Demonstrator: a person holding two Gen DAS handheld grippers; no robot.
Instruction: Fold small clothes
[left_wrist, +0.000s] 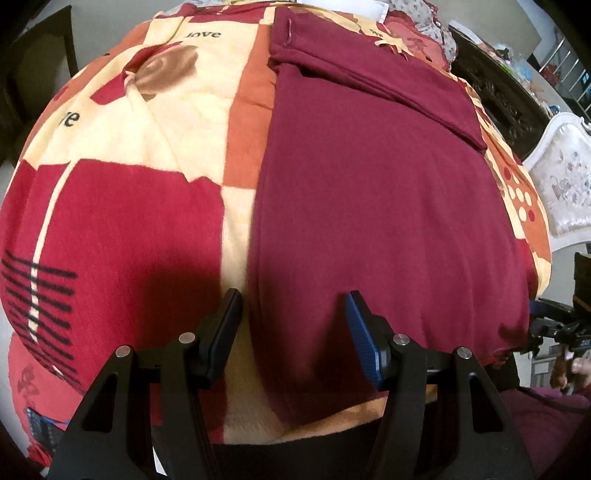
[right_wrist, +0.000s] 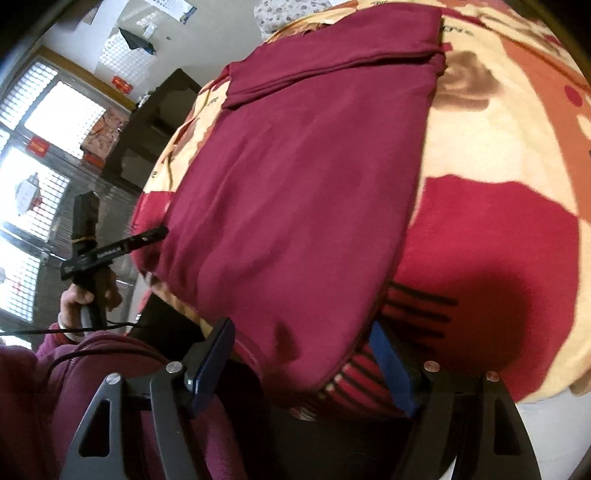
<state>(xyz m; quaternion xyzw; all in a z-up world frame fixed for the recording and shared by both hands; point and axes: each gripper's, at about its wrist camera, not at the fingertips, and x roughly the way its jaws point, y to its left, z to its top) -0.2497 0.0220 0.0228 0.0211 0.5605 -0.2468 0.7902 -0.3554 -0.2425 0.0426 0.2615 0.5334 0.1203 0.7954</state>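
Observation:
A maroon garment (left_wrist: 376, 206) lies flat on a patterned red, cream and orange blanket (left_wrist: 122, 206), with a folded band across its far end. My left gripper (left_wrist: 293, 306) is open, its jaws straddling the garment's near left corner. In the right wrist view the same garment (right_wrist: 295, 192) hangs a little over the blanket's (right_wrist: 498, 229) near edge. My right gripper (right_wrist: 303, 332) is open, its jaws on either side of the garment's near corner. The left gripper (right_wrist: 147, 236) also shows there, held in a hand at the garment's left side.
Dark wooden furniture (left_wrist: 495, 92) and a white padded headboard (left_wrist: 561, 177) stand to the right of the bed. A window (right_wrist: 40, 155) and a dark cabinet (right_wrist: 155, 122) lie to the left in the right wrist view. The person's maroon sleeve (right_wrist: 122, 387) is close below.

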